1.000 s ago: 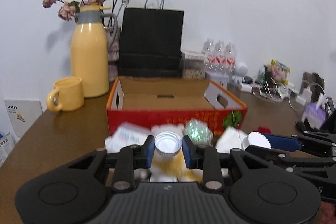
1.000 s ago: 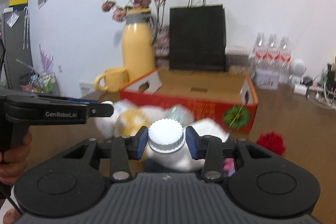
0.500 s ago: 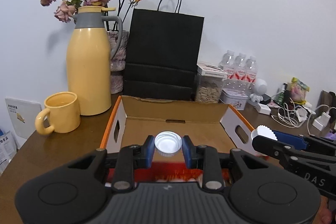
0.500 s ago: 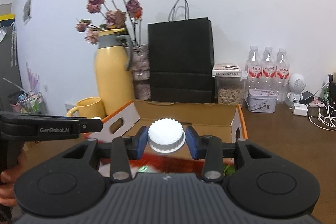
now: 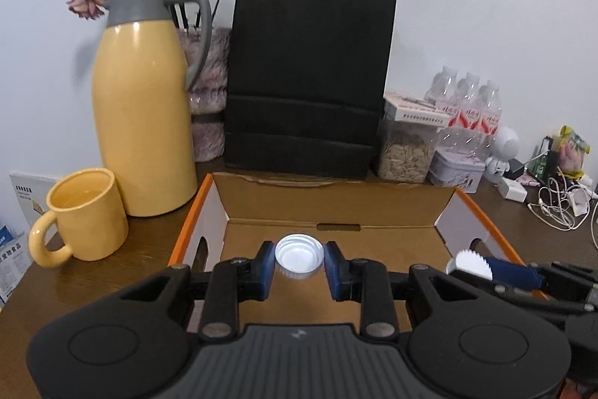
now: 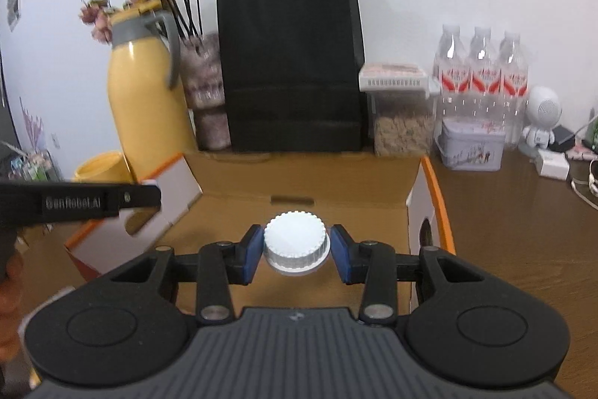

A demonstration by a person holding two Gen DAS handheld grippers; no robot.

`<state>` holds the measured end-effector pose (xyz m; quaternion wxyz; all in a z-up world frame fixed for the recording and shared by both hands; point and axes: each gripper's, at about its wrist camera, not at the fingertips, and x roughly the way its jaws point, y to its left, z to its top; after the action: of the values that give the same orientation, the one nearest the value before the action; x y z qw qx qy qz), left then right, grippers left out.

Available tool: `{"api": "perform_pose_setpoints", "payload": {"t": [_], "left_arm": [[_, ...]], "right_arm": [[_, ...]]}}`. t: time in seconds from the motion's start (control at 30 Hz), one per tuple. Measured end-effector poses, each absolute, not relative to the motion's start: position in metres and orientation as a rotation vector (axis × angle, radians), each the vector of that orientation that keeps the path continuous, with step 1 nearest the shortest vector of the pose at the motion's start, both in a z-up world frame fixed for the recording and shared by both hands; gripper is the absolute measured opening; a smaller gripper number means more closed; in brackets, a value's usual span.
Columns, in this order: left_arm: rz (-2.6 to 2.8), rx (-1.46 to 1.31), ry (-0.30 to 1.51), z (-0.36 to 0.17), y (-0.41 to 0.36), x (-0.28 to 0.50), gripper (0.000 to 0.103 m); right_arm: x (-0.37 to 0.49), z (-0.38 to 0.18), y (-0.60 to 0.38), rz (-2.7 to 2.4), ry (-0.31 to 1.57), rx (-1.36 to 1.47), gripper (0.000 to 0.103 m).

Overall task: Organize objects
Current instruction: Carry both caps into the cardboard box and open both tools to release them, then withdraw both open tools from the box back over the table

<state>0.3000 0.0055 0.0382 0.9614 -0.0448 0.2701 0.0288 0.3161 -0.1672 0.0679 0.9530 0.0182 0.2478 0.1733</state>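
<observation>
**Both bottles now over the open box**

A second ago your two hand-held grippers hung over the heap of loose items in front of the red carton; now that heap is out of view and the empty box (image 5: 336, 212) fills the lower middle of both wrist views. You have carried both loads forward together, so the next step is probably the drop into the box rather than more travel.

Behind the box stand the black bag (image 5: 310, 81), the yellow jug (image 5: 144, 122) with its dried flowers, and the yellow mug (image 5: 84, 215) to its left on the tabletop (image 6: 504, 212). They are close to the far wall of the box, so a long overshoot could knock them.

Your left hand-held gripper (image 5: 299, 262) is closed narrow on an open-necked bottle (image 5: 299, 255), its blue pads tight on either side of the mouth. Your right hand-held gripper (image 6: 297, 249) is clamped on a white ribbed cap (image 6: 295, 240) of a second bottle, jaws set a little wider. Both necks sit above the cardboard floor, inside the box walls; how high they hang I cannot tell.
</observation>
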Motion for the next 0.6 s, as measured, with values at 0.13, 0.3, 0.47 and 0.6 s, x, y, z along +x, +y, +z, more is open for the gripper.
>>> {"api": "perform_pose_setpoints", "payload": {"t": [0.13, 0.3, 0.47, 0.6], "left_arm": [[0.047, -0.072, 0.571, 0.031, 0.001, 0.303, 0.027], [0.019, -0.092, 0.623, 0.027, -0.002, 0.306, 0.08], [0.066, -0.089, 0.608, 0.029, 0.0, 0.305, 0.102], [0.069, -0.1, 0.614, 0.029, 0.002, 0.306, 0.102]], "right_arm": [[0.318, 0.061, -0.165, 0.358, 0.524, 0.019, 0.04], [0.316, 0.056, -0.158, 0.345, 0.555, -0.03, 0.083], [0.312, 0.059, -0.155, 0.32, 0.533, -0.061, 0.103], [0.31, 0.062, -0.156, 0.32, 0.525, -0.057, 0.103]]}}
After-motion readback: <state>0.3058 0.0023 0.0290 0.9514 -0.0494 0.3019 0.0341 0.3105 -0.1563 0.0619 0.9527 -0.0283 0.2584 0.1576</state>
